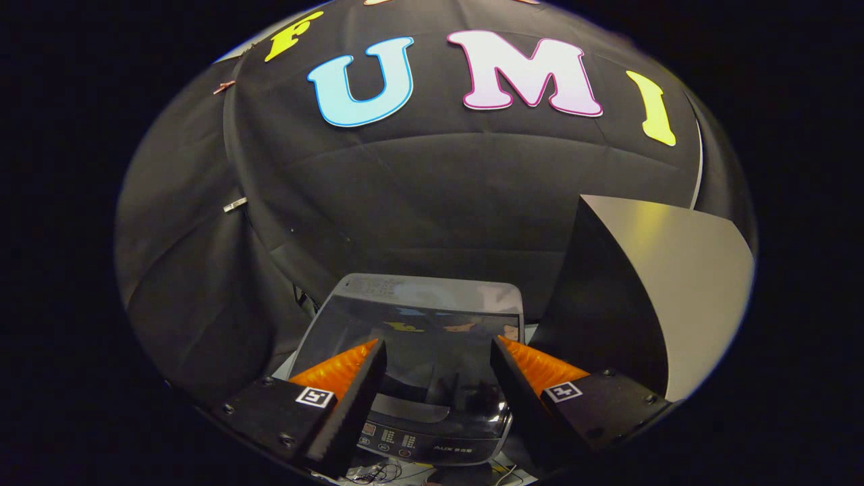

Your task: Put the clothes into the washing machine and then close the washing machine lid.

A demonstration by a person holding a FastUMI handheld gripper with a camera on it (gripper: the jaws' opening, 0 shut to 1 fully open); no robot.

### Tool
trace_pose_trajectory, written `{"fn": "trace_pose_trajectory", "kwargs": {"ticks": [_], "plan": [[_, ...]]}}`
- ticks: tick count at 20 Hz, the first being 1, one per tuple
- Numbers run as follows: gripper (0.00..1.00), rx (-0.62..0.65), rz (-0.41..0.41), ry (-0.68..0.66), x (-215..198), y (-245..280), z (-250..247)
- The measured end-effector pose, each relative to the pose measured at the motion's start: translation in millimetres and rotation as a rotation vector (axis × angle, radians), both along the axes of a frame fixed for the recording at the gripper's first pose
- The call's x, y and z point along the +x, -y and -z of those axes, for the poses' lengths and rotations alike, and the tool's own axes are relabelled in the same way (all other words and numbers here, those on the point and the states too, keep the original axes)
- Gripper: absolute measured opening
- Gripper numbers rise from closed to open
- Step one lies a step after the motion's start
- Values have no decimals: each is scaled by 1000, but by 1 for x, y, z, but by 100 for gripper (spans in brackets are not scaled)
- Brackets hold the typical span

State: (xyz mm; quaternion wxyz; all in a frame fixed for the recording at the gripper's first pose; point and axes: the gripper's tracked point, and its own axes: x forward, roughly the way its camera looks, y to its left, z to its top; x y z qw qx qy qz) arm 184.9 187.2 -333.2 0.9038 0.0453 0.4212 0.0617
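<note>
Glossy dark glass formed the closed lid (422,351) of the washing machine (432,439), which sat just ahead of and below the gripper (437,354), whose fingers stood apart, clamping nothing, beside a grey panel (682,283)

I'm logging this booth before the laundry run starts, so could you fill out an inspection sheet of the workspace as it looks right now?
Surface: not clear what the machine stands on.
Job's things: grey top-loading washing machine with dark glossy lid lying shut, control panel nearest the fingers; clothes: nothing seen.
Clutter: nothing seen.
Grippers: gripper open, fingers spread above the lid, holding nothing.
Cables: thin dark wires below the control panel.
Surroundings: black cloth wall behind; pale curved board beside the machine; metal clips on the cloth.
</note>
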Motion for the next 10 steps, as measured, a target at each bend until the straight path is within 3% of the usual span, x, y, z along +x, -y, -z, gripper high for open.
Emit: {"fn": "trace_pose_trajectory", "kwargs": {"ticks": [10], "plan": [[97,61,-53,181,-9,-5,-80]]}}
